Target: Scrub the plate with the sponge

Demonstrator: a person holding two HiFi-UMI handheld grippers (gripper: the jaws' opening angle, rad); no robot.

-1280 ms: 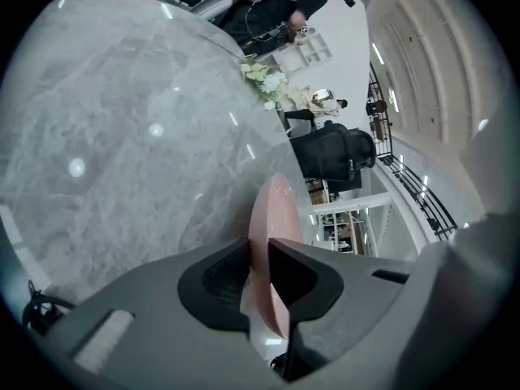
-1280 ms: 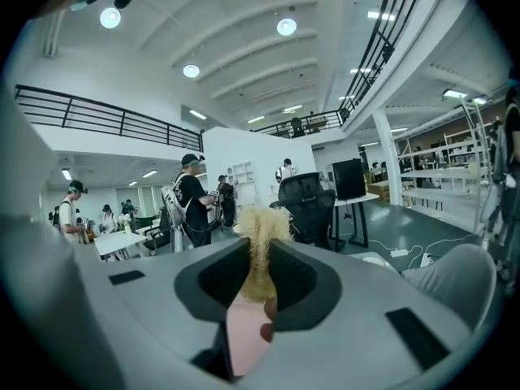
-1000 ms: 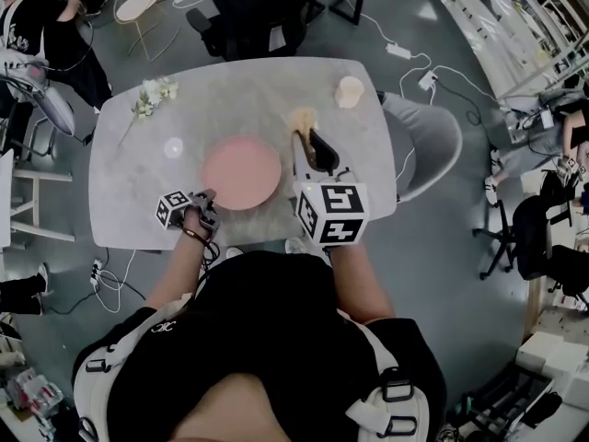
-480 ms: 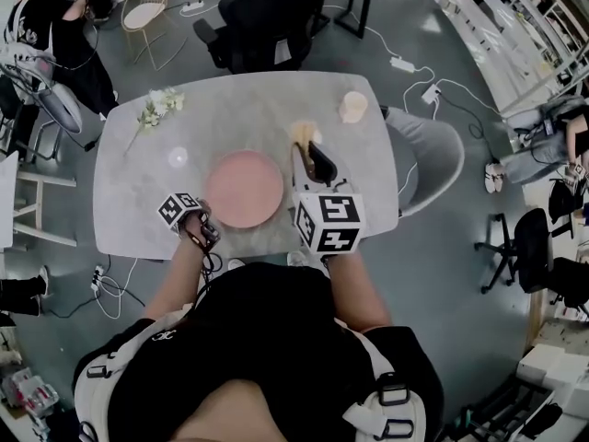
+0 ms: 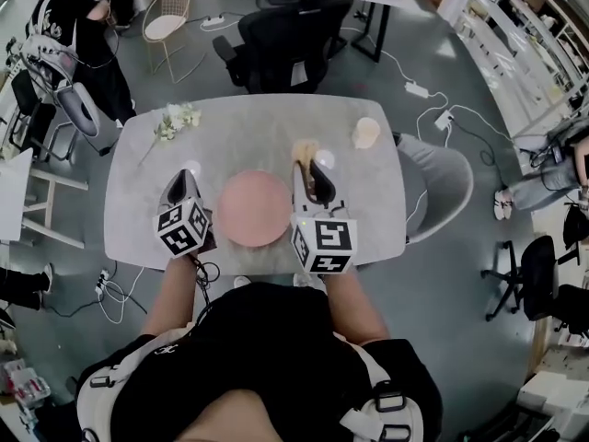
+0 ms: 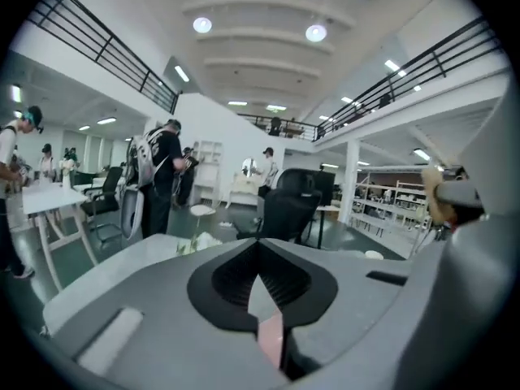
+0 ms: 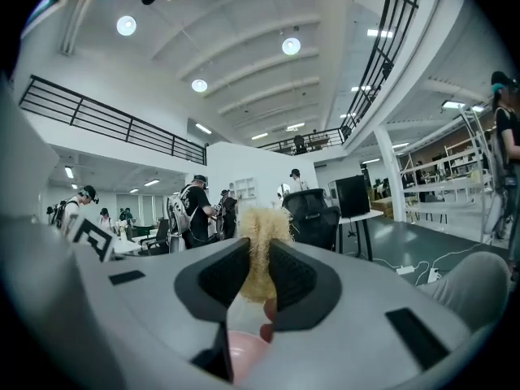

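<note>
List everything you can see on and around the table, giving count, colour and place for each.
table: one, pale grey, in front of the person
plate: one, pink, middle of the table
sponge: one, straw-yellow, held beyond the plate's right edge
cup: one, cream, far right of the table
flowers: one small bunch, white and green, far left corner
office chair: one, black, beyond the table
left gripper: grey, fingers together, empty, left of the plate
right gripper: grey, fingers shut on the sponge
</note>
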